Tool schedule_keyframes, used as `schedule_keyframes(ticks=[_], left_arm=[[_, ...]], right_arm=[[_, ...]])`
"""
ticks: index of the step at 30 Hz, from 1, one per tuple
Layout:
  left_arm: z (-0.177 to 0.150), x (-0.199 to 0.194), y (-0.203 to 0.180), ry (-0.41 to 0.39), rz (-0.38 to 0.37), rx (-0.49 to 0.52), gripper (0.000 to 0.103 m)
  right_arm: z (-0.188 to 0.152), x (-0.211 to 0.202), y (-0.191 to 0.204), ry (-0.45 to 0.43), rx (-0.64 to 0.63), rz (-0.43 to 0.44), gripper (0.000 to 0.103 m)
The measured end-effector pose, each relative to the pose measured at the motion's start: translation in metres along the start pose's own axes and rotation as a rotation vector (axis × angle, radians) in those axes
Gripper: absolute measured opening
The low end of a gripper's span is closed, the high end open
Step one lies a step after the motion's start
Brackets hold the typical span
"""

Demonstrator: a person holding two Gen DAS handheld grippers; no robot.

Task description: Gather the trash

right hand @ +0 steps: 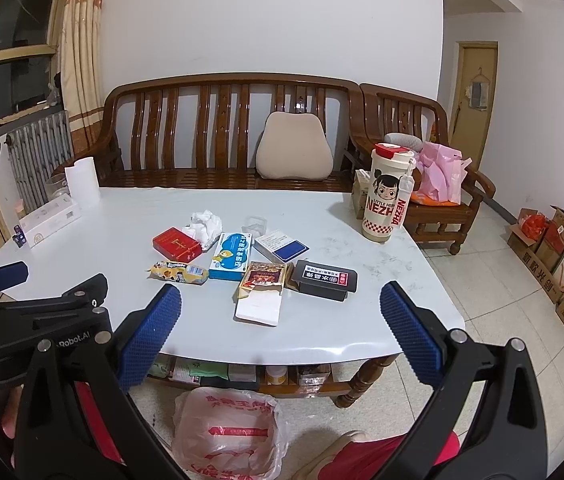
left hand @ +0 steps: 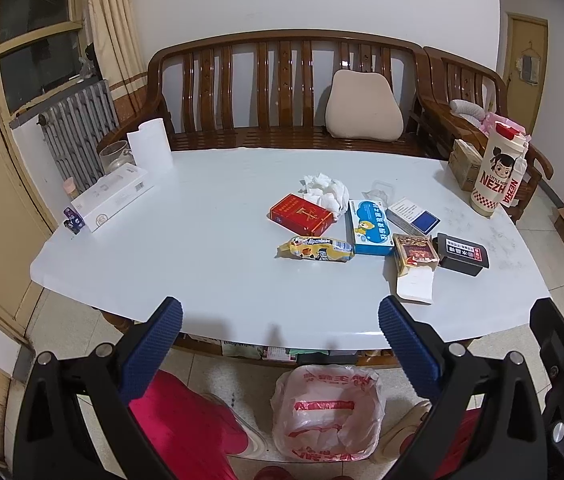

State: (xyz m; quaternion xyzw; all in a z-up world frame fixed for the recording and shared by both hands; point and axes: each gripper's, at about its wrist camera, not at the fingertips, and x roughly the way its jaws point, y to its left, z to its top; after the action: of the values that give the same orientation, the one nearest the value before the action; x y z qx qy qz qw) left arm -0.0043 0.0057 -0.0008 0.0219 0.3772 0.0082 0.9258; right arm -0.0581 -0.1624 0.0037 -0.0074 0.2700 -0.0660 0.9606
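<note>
Black plastic left gripper point(left hand: 279, 330) and right gripper point(right hand: 280, 318): blue knurled pads point(right hand: 149, 334), silver screws, white "Robot.AI" lettering; red trouser legs point(left hand: 185, 428).

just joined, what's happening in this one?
Nothing is picked up yet. The left gripper and right gripper both hang open and empty over the near edge of the white table. The litter sits mid-table: a crumpled tissue, red box, yellow candy wrapper, blue box and black box. A plastic-lined bin waits on the floor below.
</note>
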Motion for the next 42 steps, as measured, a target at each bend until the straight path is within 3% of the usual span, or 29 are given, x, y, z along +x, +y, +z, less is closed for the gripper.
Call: schedule_keyframes(ticks=[42], left_arm=[[-0.0014,-0.0044,-0.0019,-0.001,0.005,0.004,0.096]], right_arm=[[-0.0035,0.0022,-0.0023,0.008,-0.001,0.009,0.098]])
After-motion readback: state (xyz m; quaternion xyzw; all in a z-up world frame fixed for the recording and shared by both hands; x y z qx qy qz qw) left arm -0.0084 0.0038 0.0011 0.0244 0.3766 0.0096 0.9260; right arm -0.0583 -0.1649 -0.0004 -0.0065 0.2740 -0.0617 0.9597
